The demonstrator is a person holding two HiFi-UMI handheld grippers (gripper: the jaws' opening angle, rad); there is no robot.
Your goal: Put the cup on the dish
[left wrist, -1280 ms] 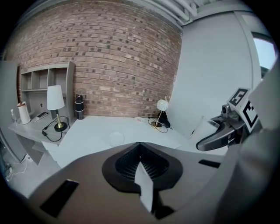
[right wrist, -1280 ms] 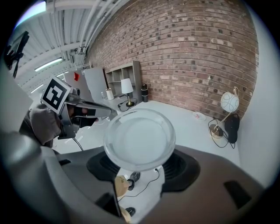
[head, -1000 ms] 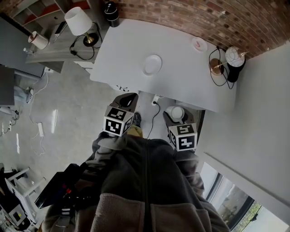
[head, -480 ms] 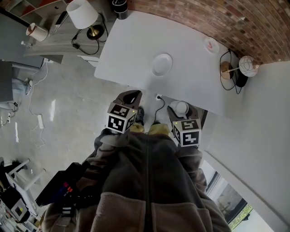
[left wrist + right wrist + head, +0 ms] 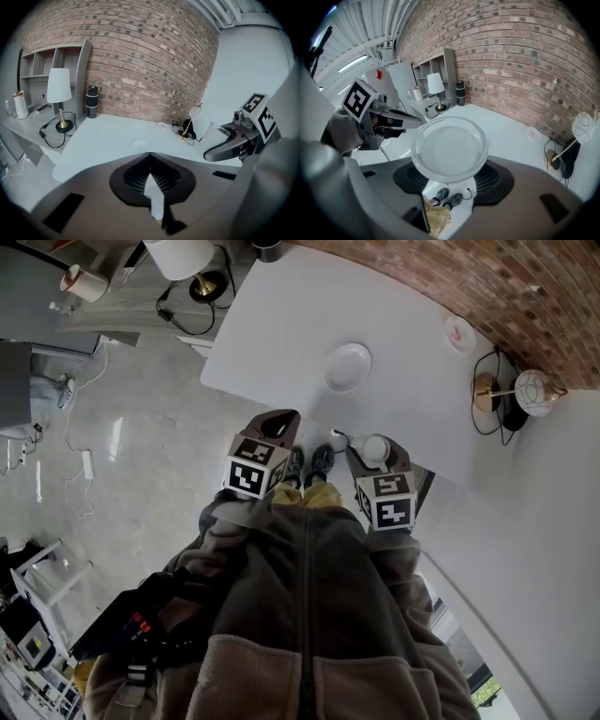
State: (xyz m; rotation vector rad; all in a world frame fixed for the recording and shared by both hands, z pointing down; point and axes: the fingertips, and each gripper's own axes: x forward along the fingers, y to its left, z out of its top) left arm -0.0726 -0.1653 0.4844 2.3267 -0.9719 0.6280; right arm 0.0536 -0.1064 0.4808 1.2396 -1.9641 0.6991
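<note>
Head view, entry. The white bench (image 5: 281, 334) fills the upper part of the picture. I stand at its near edge with both tools held low in front of me.

Right gripper (image 5: 378, 457): fingers (image 5: 525, 187) spread wide and closed on the cup (image 5: 449, 149). It is carried in the air near the bench's near edge and touches nothing else.

Left gripper (image 5: 277, 423): fingers brought together at the tips, with nothing between them. It is idle, just beside the right one.

Dish (image 5: 348, 366): a small white saucer, bare, lying flat about mid-bench and well apart from the cup.

Cup, handling notes (judgement):
- Pale and see-through, with a wide round mouth; I cannot tell glass from plastic.
- It looks light and stiff, so the wall should not give under the pads.
- The smooth wall is likely slippery, so a tilt could let it slide.
- I will treat it as breakable and set it down softly.
- Best hold is as it sits now, across the wall on opposite sides below the rim, with the base left free to meet the dish.
</note>
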